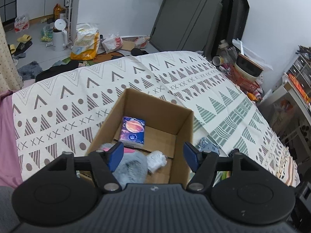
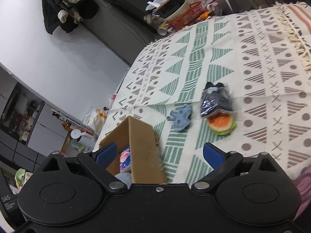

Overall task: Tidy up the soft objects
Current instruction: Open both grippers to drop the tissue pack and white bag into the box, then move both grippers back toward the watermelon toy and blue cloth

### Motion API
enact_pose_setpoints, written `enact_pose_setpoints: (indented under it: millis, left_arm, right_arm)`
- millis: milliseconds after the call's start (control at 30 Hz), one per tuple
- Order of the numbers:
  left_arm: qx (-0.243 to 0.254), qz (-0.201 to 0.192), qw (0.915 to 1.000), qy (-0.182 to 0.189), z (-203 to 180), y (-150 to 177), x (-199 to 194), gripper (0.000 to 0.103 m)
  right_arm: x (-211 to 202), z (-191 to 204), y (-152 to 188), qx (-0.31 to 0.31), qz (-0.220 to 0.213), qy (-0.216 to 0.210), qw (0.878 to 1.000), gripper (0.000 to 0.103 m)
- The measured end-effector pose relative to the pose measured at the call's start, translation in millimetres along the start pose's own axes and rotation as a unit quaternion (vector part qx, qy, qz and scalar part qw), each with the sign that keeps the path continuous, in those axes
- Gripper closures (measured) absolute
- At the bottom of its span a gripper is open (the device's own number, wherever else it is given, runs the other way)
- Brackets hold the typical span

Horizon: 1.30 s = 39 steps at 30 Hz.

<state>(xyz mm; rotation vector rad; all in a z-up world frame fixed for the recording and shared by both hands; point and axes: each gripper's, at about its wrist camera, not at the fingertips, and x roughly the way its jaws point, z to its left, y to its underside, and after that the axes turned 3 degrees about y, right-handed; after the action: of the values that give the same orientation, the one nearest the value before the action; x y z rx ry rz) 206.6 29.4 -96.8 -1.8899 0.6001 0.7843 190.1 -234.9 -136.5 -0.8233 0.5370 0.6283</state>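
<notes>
Left gripper (image 1: 153,152) hovers above the near end of the open cardboard box (image 1: 136,104), jaws spread wide, nothing between them. The box sits on the bed, on a cream blanket (image 1: 77,97) patterned with brown and green triangles, dots and crosses. Inside the box: a purple tissue pack (image 1: 132,132) with a planet print, standing near the middle of the floor; a grey fluffy item (image 1: 132,167) at the near end; something pink (image 1: 127,150) partly hidden behind the left blue pad; and a crumpled white soft piece (image 1: 156,160), touching the grey one on its right. Right gripper (image 2: 160,154) is also empty, jaws apart, positioned over the box's right wall (image 2: 143,149) and the blanket beside it; this view is tilted and somewhat motion-blurred. Still outside the box, on the blanket to its right: a small blue patterned fabric piece (image 2: 180,119), a dark item in a clear plastic bag (image 2: 216,100), and a burger-shaped soft toy (image 2: 221,125) just beside the bag's near end, touching or slightly overlapped by it; cannot tell which. The blue piece lies near the bag, apart from it. Beyond the bed, the floor (image 1: 38,44) is cluttered with bags, slippers and a white kettle (image 1: 59,36).
</notes>
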Motion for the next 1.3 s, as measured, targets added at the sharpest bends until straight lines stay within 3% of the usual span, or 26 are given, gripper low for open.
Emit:
enact_pose_setpoints:
  millis: [167, 833, 1300]
  left_arm:
    - [0.017, 0.000, 0.9998, 0.001, -16.9, 5.2, -4.7, 0.035]
    - [0.063, 0.002, 0.9978, 0.019, -74.1, 23.1, -1.2, 0.034]
    - [0.066, 0.021, 0.9970, 0.036, -96.7, 20.8, 27.5, 0.034]
  right_arm:
    - [-8.8, -11.1, -6.7, 0.006, -0.010, -0.003, 1.000, 0.000]
    - [-20.9, -56.2, -25.9, 0.060, -0.020, -0.018, 0.998, 0.000]
    - [5.4, -83.4, -35.8, 0.114, -0.022, -0.024, 0.993, 0.003]
